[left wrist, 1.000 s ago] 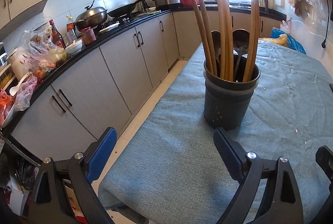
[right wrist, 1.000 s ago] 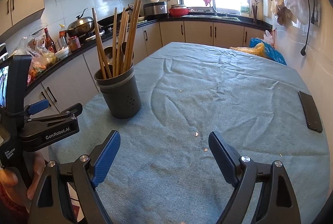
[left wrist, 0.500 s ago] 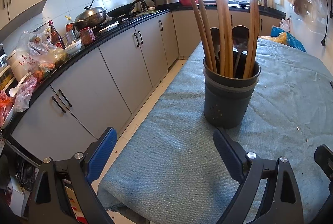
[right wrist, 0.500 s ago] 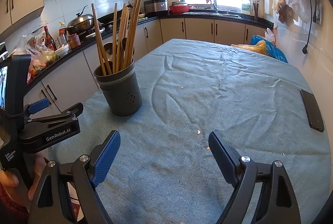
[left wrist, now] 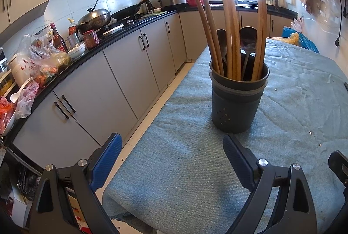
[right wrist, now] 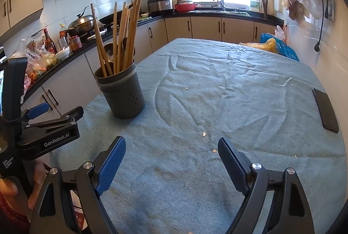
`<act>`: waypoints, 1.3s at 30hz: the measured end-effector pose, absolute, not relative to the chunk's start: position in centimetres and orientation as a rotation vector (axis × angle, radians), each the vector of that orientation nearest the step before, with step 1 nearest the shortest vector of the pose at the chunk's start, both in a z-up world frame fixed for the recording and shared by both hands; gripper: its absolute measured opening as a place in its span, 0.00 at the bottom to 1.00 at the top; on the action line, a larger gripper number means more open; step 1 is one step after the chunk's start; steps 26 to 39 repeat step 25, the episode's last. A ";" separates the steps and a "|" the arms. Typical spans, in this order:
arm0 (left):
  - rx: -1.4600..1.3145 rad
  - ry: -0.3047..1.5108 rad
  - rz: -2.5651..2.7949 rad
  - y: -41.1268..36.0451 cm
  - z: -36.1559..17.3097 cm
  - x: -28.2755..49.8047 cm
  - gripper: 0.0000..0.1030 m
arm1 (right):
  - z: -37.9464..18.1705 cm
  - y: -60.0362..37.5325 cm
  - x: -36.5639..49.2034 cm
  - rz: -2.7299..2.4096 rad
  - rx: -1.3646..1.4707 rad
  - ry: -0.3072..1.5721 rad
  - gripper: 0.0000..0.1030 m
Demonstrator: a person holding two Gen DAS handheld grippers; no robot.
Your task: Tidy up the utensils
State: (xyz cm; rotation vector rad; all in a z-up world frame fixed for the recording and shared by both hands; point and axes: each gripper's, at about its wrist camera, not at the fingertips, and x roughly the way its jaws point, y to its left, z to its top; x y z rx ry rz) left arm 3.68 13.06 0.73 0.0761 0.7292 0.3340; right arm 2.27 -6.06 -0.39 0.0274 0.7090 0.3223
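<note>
we see the utensil holder (right wrist: 121, 92) standing on the table (right wrist: 217, 103) near its left edge, wooden utensils (right wrist: 124, 34) upright in it, counter (right wrist: 71, 53) behind and left, phone (right wrist: 325, 112) far right.

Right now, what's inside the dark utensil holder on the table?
The utensil holder holds several long wooden chopsticks standing upright and two dark spoons behind them. Its wall hides their lower ends and anything at the bottom.
</note>
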 end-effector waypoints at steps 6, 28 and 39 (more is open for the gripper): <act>0.089 0.728 0.326 12.6 0.8 3.6 0.91 | -0.6 -7.6 2.2 0.291 0.048 0.709 0.87; 0.204 0.682 0.226 6.9 1.7 2.9 0.91 | -4.2 -25.5 4.8 -0.144 0.053 0.827 0.90; 0.204 0.682 0.226 6.9 1.7 2.9 0.91 | -4.2 -25.5 4.8 -0.144 0.053 0.827 0.90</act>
